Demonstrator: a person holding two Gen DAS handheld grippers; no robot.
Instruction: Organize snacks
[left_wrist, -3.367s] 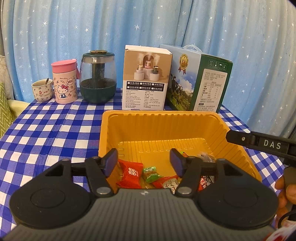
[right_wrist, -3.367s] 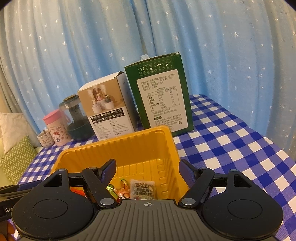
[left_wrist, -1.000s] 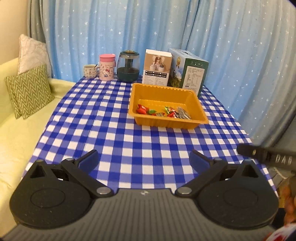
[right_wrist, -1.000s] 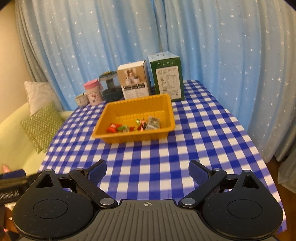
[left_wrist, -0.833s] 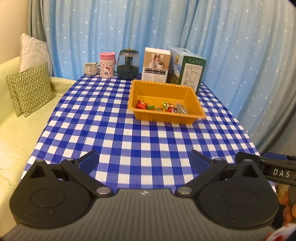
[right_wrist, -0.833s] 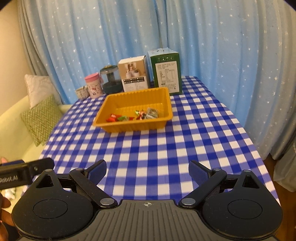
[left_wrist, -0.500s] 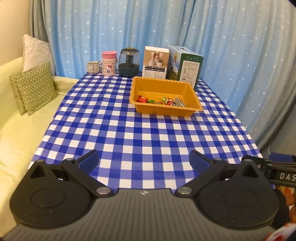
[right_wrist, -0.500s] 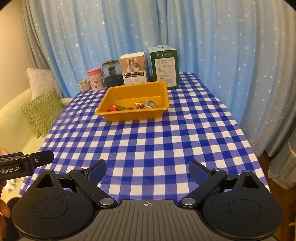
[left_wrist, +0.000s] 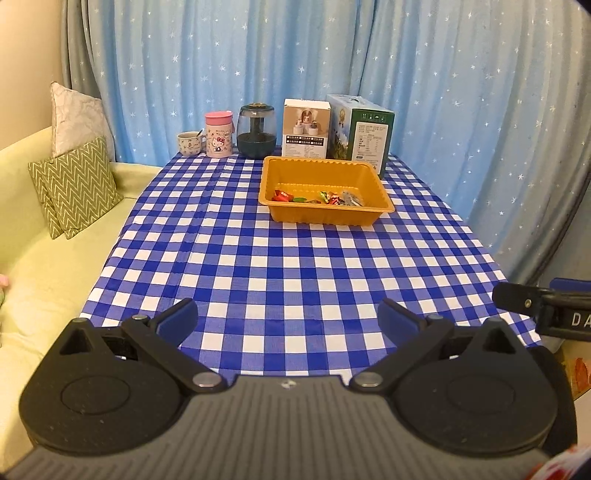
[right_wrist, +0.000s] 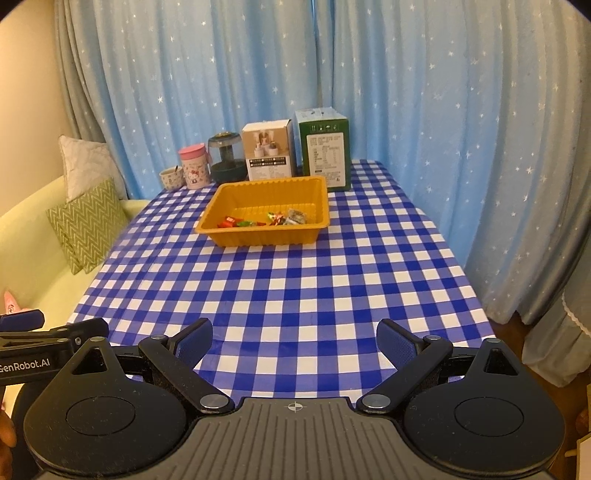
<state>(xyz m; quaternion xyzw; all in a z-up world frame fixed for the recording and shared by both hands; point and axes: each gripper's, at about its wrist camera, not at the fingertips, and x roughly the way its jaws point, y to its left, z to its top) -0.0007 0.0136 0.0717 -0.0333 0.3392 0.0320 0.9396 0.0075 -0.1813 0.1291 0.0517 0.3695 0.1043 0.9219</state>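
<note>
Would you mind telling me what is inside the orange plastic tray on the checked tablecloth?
Small wrapped snacks, red, green and silvery, lie along the near side of the orange plastic tray. Its front wall hides whatever sits lowest against it.

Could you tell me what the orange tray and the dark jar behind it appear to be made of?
The orange tray looks like thin moulded plastic with a semi-gloss finish: its walls are ribbed and its rim rolled. The dark jar seems to be clear glass or hard plastic, as dark contents show through its lower half; from here I cannot tell which.
</note>
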